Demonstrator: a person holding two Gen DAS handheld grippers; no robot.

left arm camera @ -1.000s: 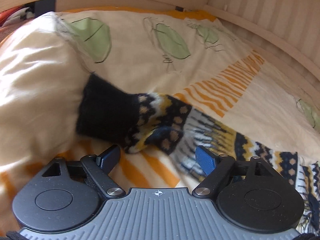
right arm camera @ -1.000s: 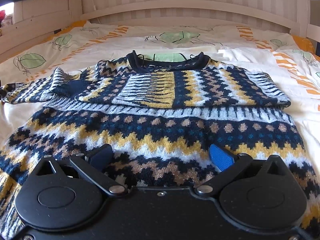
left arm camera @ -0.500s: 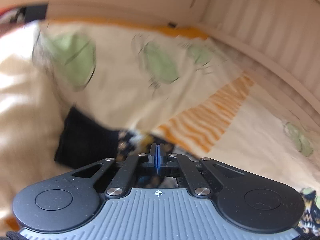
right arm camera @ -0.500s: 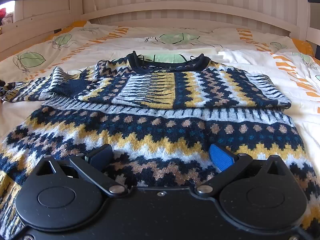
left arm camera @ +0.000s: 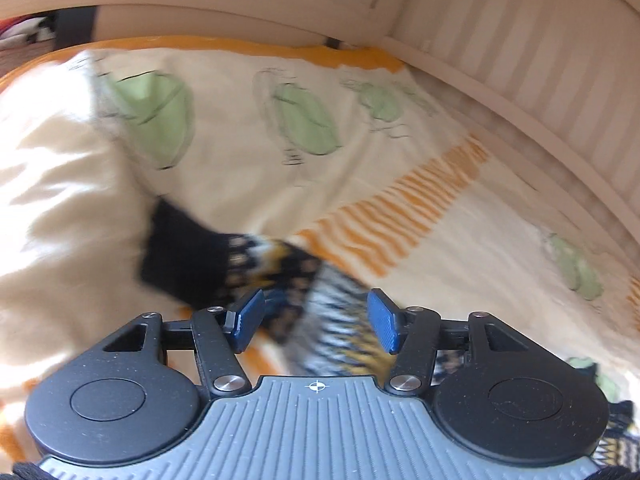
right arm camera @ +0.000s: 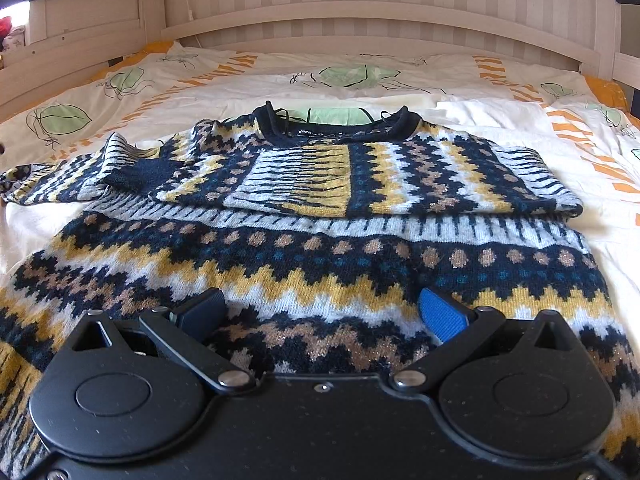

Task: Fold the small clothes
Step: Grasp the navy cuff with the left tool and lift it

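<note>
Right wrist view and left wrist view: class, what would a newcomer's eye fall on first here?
First, the patterned sweater in navy, yellow and white, spread on the leaf-print bedspread, one sleeve already folded across its chest. Next, in the left wrist view, the other sleeve with its dark cuff lies out on the bedspread; the left tongs have just been opening, the sleeve between the pads, ungripped.

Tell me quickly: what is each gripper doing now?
Left gripper: open, just reopening above the sweater sleeve.
Right gripper: open, holding nothing, over the sweater.

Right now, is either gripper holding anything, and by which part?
Nothing is held. The left gripper is open above the patterned knit sweater's sleeve; the right gripper is open too.
</note>
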